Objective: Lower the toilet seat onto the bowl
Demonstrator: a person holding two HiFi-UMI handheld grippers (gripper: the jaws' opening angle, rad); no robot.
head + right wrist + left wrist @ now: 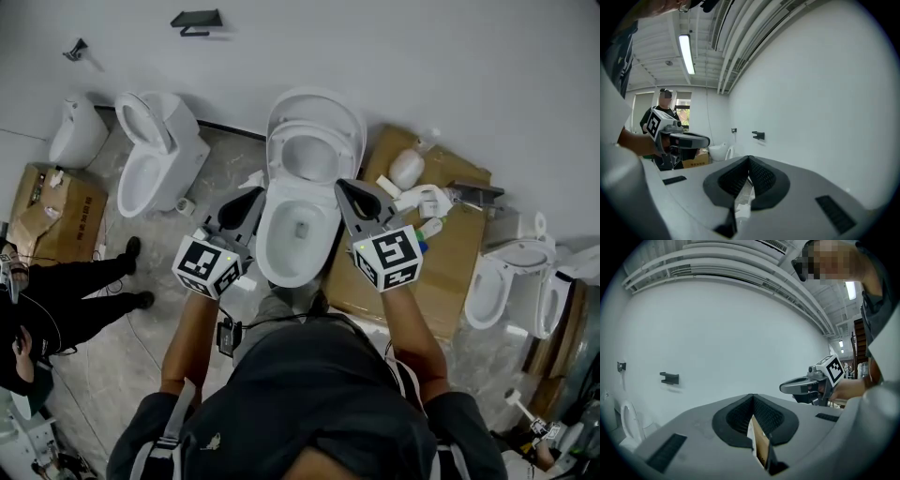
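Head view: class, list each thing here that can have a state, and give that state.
toilet seat: raised, not on the bowl
left gripper: shut, empty
right gripper: shut, empty
toilet at picture left: seat raised

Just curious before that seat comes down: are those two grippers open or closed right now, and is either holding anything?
Left gripper: closed, holding nothing.
Right gripper: closed, holding nothing.

Soft, even, cool light; a ceiling tube lamp (pixel 686 54) glares above the wall (pixel 811 117); both gripper views curve into black fisheye corners; shadows faint.
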